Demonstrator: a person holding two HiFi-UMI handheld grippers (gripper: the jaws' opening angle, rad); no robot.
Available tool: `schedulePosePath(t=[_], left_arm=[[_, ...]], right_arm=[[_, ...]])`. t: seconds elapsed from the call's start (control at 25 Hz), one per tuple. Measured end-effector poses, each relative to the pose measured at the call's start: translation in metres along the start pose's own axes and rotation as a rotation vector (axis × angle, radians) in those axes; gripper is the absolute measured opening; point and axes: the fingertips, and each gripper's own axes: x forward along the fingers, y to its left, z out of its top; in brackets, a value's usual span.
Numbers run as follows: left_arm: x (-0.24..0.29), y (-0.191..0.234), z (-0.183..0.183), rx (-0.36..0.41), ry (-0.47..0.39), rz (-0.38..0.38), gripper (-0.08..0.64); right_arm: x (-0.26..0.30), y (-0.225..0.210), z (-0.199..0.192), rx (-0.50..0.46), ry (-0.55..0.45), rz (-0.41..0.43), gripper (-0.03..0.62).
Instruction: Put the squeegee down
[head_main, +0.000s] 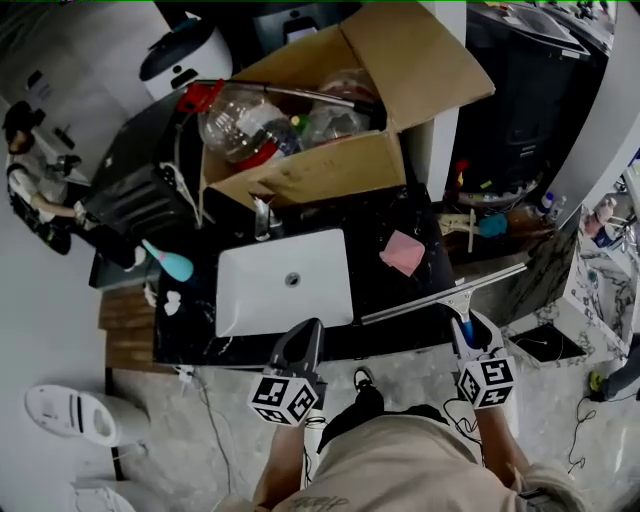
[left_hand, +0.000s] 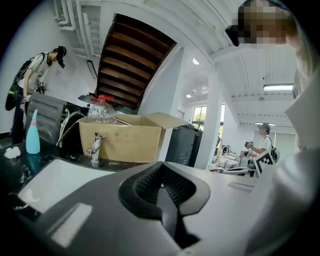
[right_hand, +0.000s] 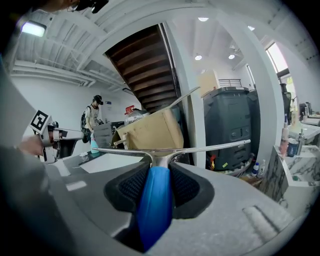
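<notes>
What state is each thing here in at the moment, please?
Squeegee: blue handle clamped in right gripper.
Left gripper: shut, empty.
Cardboard box: flaps open, holding plastic bottles.
Sink: basin empty.
Faucet: no water running.

Open counter (head_main: 372, 272) between sink (head_main: 232, 300) and cloth (head_main: 403, 252)

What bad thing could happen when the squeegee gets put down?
1. The right gripper holds the squeegee by its blue handle right at the front edge of the counter. Let go there, it might tip off onto the floor.
2. The long blade lies close to the pink cloth, so swinging it further in could push the cloth along.
</notes>
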Motion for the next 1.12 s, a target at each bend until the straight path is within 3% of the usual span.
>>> schedulePosePath(t=[0.24,0.56,0.8,1.12], left_arm=[[0.038,0.045,0.01,-0.012,0.022,-0.067,0.017],[0.077,0.072,0.019,-0.011,0.042,-0.147,0.017],[0.095,0.072,0.026,-0.005,0.066,-0.14,0.017],[0.099,0.064,0.042,0.023,0.071,-0.059,0.017]], right_arm=[[0.049,0.007,0.019,0.014,0.003,-0.057,0.127],[0.093,0.01,0.008,0.034,0.064,-0.093,0.127],[0.118,-0.003,-0.011,0.031,0.133,-0.073,0.127],[0.155,-0.008,-0.054,0.049,0.256,0.023,0.127]])
